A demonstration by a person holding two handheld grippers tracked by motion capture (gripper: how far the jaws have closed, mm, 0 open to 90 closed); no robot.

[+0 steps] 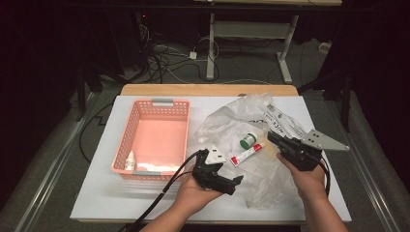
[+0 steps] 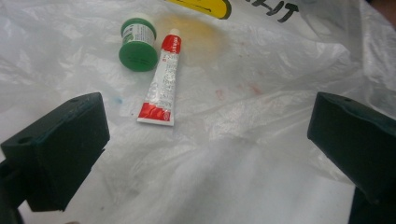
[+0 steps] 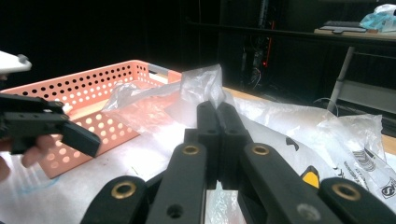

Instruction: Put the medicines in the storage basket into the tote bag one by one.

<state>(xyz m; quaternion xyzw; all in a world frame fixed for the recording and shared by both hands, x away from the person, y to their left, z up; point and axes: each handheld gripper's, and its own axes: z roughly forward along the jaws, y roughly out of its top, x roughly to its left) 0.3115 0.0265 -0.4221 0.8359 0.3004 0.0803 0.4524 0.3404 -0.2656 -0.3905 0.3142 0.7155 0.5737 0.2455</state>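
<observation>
A red-and-white tube (image 1: 246, 154) (image 2: 161, 81) and a small green-lidded jar (image 1: 249, 140) (image 2: 137, 44) lie side by side on a crumpled clear plastic bag (image 1: 241, 121) (image 2: 261, 154). My left gripper (image 1: 234, 183) (image 2: 205, 140) hovers just near of them, its jaws wide open with nothing between them. My right gripper (image 1: 270, 136) (image 3: 217, 109) is at the bag's right side, shut on a fold of the plastic bag (image 3: 201, 84) that peaks at its tips. The left gripper (image 3: 51, 126) also appears at the left of the right gripper view.
A pink perforated basket (image 1: 125, 140) (image 3: 93, 88) stands on the white tabletop (image 1: 96, 193) at the left, with a small white bottle (image 1: 130, 161) in its near corner. Cables trail from both grippers toward the table's near edge. Dark floor and desk legs lie beyond.
</observation>
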